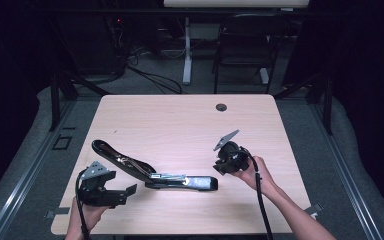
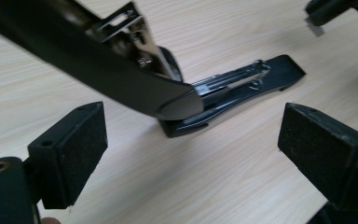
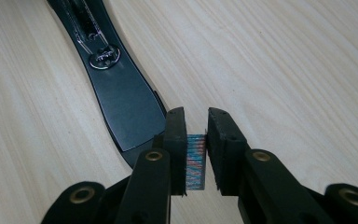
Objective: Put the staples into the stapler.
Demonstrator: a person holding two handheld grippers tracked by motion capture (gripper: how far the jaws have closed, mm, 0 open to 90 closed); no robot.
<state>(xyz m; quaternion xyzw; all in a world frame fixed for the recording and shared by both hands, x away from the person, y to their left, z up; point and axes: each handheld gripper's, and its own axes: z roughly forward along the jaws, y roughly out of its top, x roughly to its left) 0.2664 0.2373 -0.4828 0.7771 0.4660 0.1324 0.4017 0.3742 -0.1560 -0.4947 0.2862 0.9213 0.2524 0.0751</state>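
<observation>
Inspector: Right gripper view, nearest first: the right tongs [image 3: 196, 149] are clamped on a strip of staples [image 3: 196, 163], shimmering between the pads. Just beyond them lies the flat end of the stapler base [image 3: 121, 93], flat on the desk [image 3: 284, 70].

Clerk: And the stapler as a whole?

Inspector: High view: the stapler [image 1: 152, 175] lies opened out near the front middle of the desk, its top arm [image 1: 117, 157] raised and slanting away from the base to the left. The left tongs [image 1: 125, 192] stand wide apart with nothing between them, just left of the stapler, beside the hinge. The person's right hand [image 1: 252, 175] holds its tongs just right of the stapler, tilted down toward the base.

Clerk: Which step is this?

Inspector: My reading: reloading. The strip is in hand, not yet in the channel. Next, the right tongs must line the strip up with the metal magazine [image 2: 233, 79] and lay it in level; the left should steady the arm or base.
</observation>
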